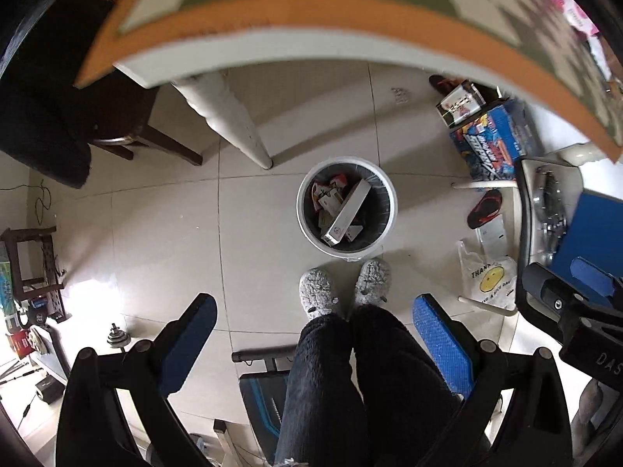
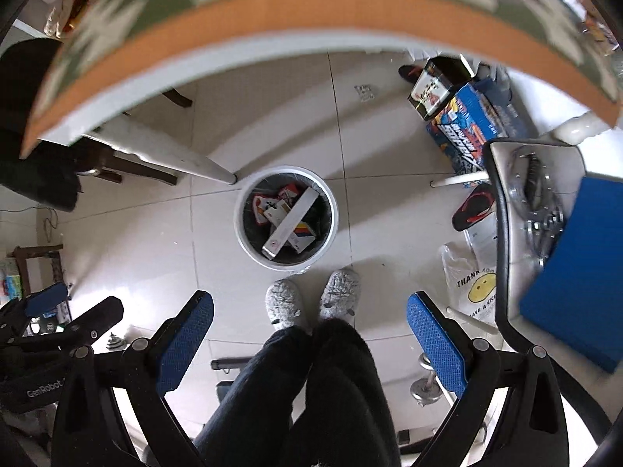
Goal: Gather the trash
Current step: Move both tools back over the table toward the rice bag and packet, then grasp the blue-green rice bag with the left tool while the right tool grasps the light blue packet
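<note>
Pale floor tiles (image 1: 155, 214) lie under both tools, which look down past the checkered surface (image 1: 311, 11). Left tool (image 1: 313, 344) hangs released and carries nothing. White bin (image 1: 346, 210), already holding boxes, stands at the slippered feet (image 1: 316, 292). Right tool (image 2: 310, 344) is also released. Trash dropped from such height could miss the bin.

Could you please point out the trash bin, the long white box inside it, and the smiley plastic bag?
trash bin (image 1: 307, 216), left wrist view, left rim.
long white box (image 2: 290, 222), right wrist view, middle.
smiley plastic bag (image 2: 473, 292), right wrist view, yellow face.
</note>
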A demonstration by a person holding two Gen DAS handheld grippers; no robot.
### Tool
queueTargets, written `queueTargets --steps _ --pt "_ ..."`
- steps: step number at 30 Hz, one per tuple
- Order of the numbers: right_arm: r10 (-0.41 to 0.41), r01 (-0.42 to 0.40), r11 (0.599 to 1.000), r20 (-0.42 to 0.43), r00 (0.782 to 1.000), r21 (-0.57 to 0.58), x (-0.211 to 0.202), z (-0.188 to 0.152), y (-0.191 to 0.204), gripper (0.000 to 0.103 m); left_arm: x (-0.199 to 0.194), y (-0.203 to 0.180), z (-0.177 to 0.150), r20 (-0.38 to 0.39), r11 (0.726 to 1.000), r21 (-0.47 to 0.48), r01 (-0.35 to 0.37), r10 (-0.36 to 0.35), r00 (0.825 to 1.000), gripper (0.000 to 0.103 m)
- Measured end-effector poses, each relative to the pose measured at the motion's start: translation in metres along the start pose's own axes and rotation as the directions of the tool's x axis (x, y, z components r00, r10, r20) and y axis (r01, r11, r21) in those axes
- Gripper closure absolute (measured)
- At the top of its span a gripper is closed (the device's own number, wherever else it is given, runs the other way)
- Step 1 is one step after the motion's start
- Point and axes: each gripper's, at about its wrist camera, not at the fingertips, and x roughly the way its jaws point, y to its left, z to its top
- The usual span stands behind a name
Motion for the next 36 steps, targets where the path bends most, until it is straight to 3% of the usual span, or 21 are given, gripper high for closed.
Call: queueTargets --steps 5,9,14,18,20,24,31,36 --pt "0.024 -0.024 1.000 0.031 0.999 0.016 -0.064 -0.005 0.010 0.003 -0.054 0.000 0.004 0.078 1.000 -0.009 0.004 -0.003 0.997 0.000" --pt "0.052 -0.056 0.997 0.084 0.995 0.046 -0.110 0.005 0.015 0.003 -0.094 0.001 0.024 0.180 1.000 -0.028 0.002 0.003 0.984 0.000" --pt "0.095 -0.114 0.988 0.177 0.980 0.100 -0.160 0.044 0.010 0.002 -0.144 -0.002 0.078 0.327 0.998 -0.045 -0.044 0.057 0.943 0.000" --pt "0.107 -0.137 0.983 0.228 0.968 0.120 -0.182 0.097 -0.004 0.002 -0.165 -0.011 0.132 0.389 0.993 -0.062 -0.099 0.115 0.914 0.000" --pt "0.116 -0.152 0.979 0.233 0.965 0.138 -0.188 0.134 -0.019 0.002 -0.172 -0.020 0.167 0.407 0.991 -0.072 -0.111 0.131 0.904 0.000" --pt "0.125 -0.168 0.972 0.237 0.963 0.166 -0.191 0.232 -0.060 0.002 -0.174 -0.041 0.250 0.396 0.987 -0.106 -0.118 0.151 0.906 0.000" --pt "0.116 -0.163 0.958 0.202 0.973 0.235 -0.157 0.433 -0.129 0.002 -0.149 -0.071 0.394 0.266 0.981 -0.190 -0.046 0.096 0.959 0.000" --pt "0.110 -0.146 0.955 0.151 0.982 0.256 -0.107 0.562 -0.155 0.003 -0.116 -0.082 0.481 0.200 0.964 -0.267 0.016 0.039 0.979 0.000"
